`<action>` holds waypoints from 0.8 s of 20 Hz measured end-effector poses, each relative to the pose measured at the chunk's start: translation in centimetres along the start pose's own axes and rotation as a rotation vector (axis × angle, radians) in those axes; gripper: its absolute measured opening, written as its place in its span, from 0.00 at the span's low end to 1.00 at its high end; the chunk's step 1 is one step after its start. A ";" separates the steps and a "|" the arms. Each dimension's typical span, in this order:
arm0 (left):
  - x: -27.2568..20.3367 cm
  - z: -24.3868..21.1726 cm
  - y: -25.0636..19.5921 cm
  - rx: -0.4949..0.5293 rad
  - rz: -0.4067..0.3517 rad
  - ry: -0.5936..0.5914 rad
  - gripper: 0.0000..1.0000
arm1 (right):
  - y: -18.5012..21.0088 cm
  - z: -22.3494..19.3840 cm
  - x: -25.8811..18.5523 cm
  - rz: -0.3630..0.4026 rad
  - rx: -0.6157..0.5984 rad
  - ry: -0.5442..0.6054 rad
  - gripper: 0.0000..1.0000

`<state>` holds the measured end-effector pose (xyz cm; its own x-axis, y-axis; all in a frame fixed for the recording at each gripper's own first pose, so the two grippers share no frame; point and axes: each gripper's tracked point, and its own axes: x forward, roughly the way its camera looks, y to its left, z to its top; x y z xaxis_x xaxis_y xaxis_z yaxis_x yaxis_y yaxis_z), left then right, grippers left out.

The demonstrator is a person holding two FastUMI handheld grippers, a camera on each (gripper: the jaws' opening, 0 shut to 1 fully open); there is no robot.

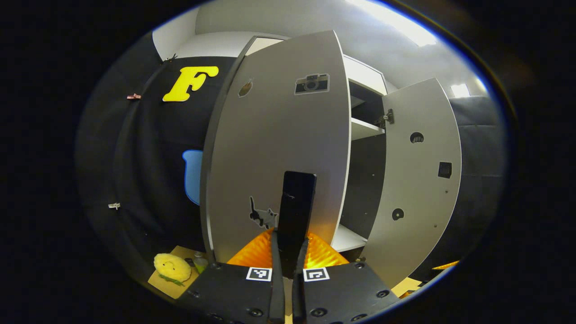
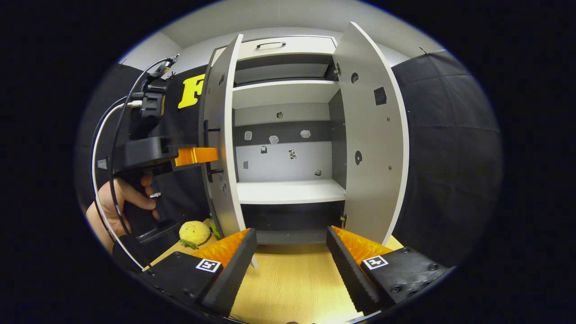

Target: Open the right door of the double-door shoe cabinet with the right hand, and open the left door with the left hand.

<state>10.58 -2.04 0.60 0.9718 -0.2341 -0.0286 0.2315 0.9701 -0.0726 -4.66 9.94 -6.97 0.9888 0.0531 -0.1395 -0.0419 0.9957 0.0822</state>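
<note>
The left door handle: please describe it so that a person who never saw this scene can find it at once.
Find the tall grey shoe cabinet, both doors swung open. On the outer face of its left door, a dark vertical bar handle stands low near the free edge. The left gripper is closed on it; the stickers beside it are flat.

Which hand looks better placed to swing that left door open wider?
Left. The left hand-held gripper is shut on the left door's handle; the right hand-held gripper hangs open, facing the shelves.
</note>
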 end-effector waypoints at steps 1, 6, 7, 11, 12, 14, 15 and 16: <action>-0.8 0.0 0.7 0.001 0.004 -0.003 0.11 | 0.0 -0.1 -0.1 -0.002 -0.002 0.002 0.98; -2.2 0.3 2.0 0.012 0.015 0.009 0.11 | 0.4 -0.6 -0.1 -0.001 -0.004 0.024 0.98; -2.5 0.4 2.4 0.015 0.022 0.006 0.11 | 0.5 -0.6 0.0 -0.001 -0.005 0.024 0.98; -3.5 0.5 3.7 0.011 0.040 0.002 0.11 | 1.2 -0.4 0.1 0.010 -0.005 0.023 0.98; -3.9 0.6 4.3 0.016 0.049 0.003 0.11 | 1.3 -0.4 0.1 0.012 -0.006 0.021 0.98; -4.7 0.7 5.4 0.050 0.073 0.011 0.11 | 1.3 -0.2 0.1 0.013 -0.013 0.014 0.98; -5.0 0.8 6.1 0.059 0.084 0.012 0.11 | 1.2 -0.2 0.2 0.010 -0.016 0.013 0.98; -5.3 0.9 6.8 0.055 0.095 0.010 0.11 | 1.2 -0.2 0.3 0.010 -0.015 0.014 0.98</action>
<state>7.05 5.90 1.20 0.9890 -0.1416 -0.0423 0.1410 0.9899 -0.0147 -4.42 11.17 -7.14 0.9862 0.0643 -0.1529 -0.0542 0.9961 0.0691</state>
